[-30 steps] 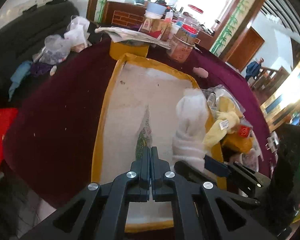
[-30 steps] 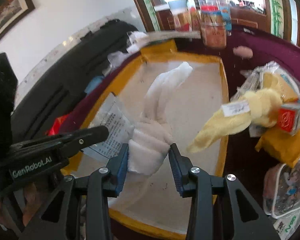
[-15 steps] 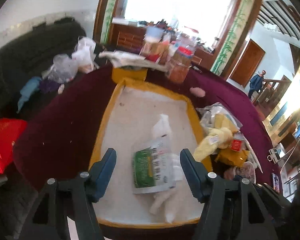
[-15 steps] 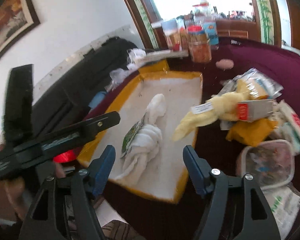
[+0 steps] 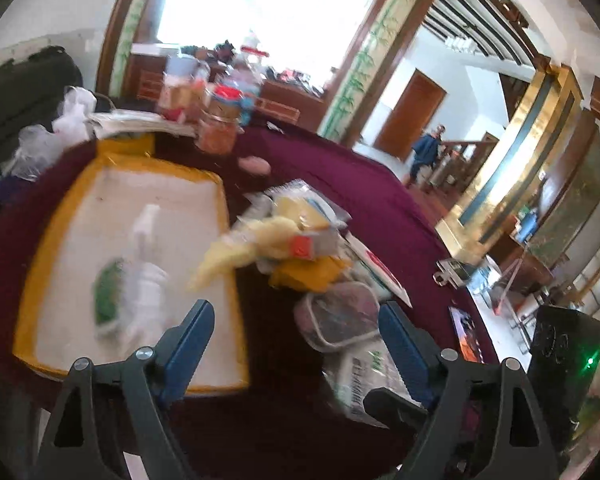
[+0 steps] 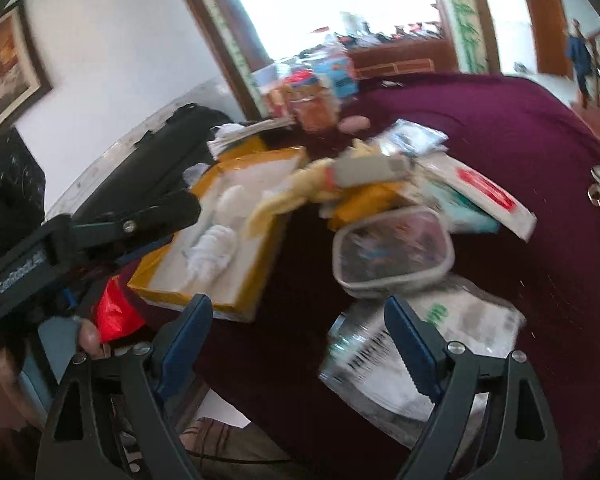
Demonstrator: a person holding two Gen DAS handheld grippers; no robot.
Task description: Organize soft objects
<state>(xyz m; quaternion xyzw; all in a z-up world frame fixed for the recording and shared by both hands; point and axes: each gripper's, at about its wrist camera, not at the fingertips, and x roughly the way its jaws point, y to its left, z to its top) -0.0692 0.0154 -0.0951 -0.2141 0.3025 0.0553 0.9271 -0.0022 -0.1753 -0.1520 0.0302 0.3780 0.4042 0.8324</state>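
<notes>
A white rolled cloth [image 5: 148, 276] lies on the yellow-rimmed tray [image 5: 52, 232], with a green-and-white packet [image 5: 108, 296] beside it. A yellow cloth [image 5: 236, 252] with a tag drapes over the tray's right rim. My left gripper [image 5: 294, 328] hovers over the maroon tablecloth right of the tray, its jaws opening with nothing between them. My right gripper [image 6: 298, 312] is also pulled back from the white cloth [image 6: 216, 248] and the tray [image 6: 152, 284]; its jaws are opening and hold nothing. The left gripper's black body [image 6: 140, 216] shows at the left of the right wrist view. Both views are blurred.
A clear zip pouch [image 6: 392, 252] and a white-green packet [image 6: 420, 340] lie near the table's front edge. An orange packet [image 5: 312, 276], a red-and-white package [image 6: 488, 196], jars [image 5: 220, 132] at the back and a phone [image 5: 466, 332] crowd the table. A red bag [image 6: 116, 312] sits below.
Both grippers opened: the right let go of the white cloth, the left of the packet. Both pulled back and swung right; cloth and packet stay on the tray.
</notes>
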